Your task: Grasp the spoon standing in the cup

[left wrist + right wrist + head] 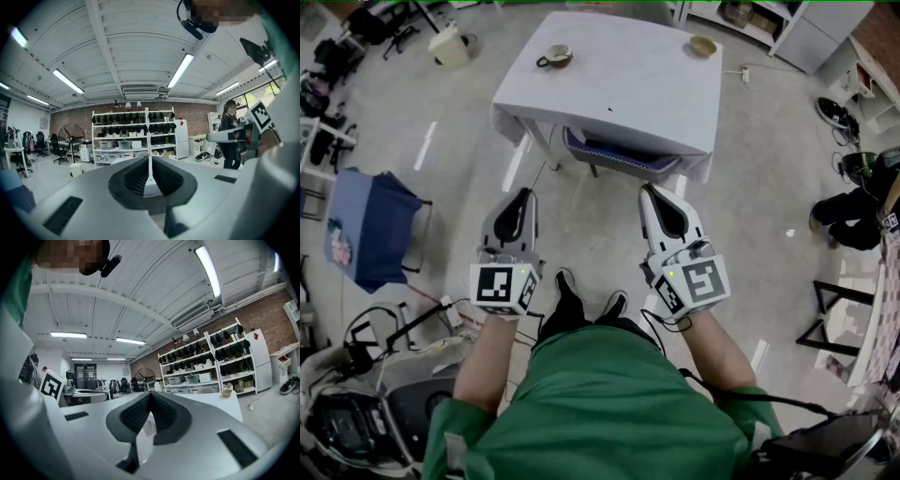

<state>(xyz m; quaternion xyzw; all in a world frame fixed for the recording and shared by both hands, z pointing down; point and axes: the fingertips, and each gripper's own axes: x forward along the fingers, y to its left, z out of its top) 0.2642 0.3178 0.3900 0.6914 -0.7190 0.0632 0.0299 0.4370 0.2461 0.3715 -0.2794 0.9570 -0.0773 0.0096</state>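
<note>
A dark cup (554, 57) stands near the far left corner of the white-clothed table (619, 89); it is too small here to make out the spoon in it. Both grippers are held low in front of me, well short of the table, over the floor. My left gripper (523, 193) has its jaws shut with nothing between them, and the left gripper view shows the pads (150, 164) meeting. My right gripper (648, 190) is likewise shut and empty, its pads (150, 398) pressed together. The cup does not show in either gripper view.
A tan bowl (703, 46) sits at the table's far right and shows again in the right gripper view (228, 390). A chair (619, 155) is tucked under the table's near edge. A blue-draped seat (375, 225) stands left, a person in black (853, 220) right, shelving (133, 138) behind.
</note>
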